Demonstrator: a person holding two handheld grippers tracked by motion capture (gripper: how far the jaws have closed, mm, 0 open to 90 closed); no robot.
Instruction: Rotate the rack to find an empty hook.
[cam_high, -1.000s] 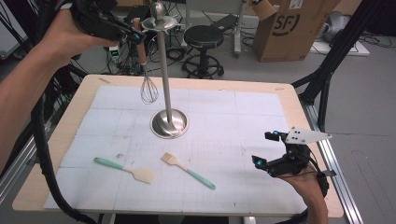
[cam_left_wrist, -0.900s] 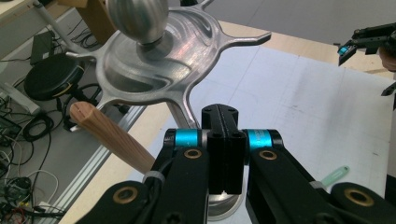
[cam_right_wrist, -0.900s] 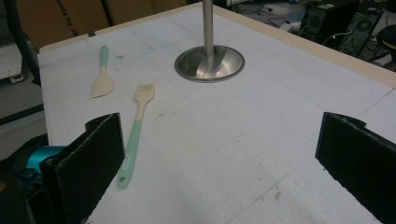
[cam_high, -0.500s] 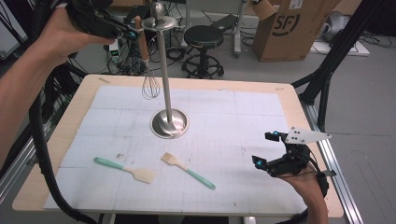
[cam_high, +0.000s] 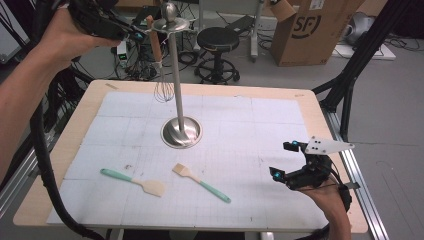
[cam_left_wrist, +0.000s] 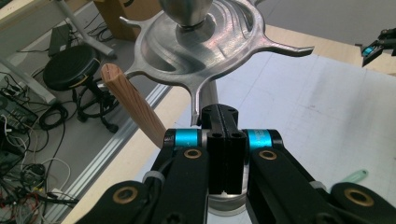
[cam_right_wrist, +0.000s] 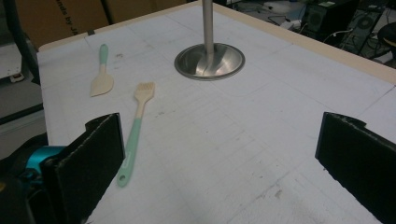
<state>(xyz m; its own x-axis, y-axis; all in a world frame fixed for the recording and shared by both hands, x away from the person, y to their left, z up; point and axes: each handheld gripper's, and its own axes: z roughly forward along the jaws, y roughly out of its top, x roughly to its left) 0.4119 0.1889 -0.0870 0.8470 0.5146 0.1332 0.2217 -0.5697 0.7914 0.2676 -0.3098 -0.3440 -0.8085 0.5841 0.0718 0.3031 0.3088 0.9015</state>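
Your left gripper (cam_high: 134, 34) is up at the top of the metal stand (cam_high: 176, 90), far left over the table (cam_high: 310, 107), with its jaws pressed flat together and nothing between them. The whisk (cam_high: 159, 65) hangs just beside those closed tips, its wooden handle (cam_left_wrist: 133, 105) at the top against one of the stand's hook arms (cam_left_wrist: 140, 72) and its wire head below. So its long axis runs up and down, tilted a little, and it lies slightly left of your left fingertips (cam_left_wrist: 219, 116) in the left gripper view. Whether the handle's loop is seated on the hook the pictures do not let you tell.

Your right gripper (cam_high: 290, 167) rests low at the near right edge, jaws spread wide and empty. From it the brush (cam_right_wrist: 135, 128) lies nearer, to the left, its green handle pointing back toward you. The spatula (cam_right_wrist: 101, 74) lies further left. The left hand is by far the closer to the whisk, while the right is the closer to the brush, so the brush looks like its natural next pick.
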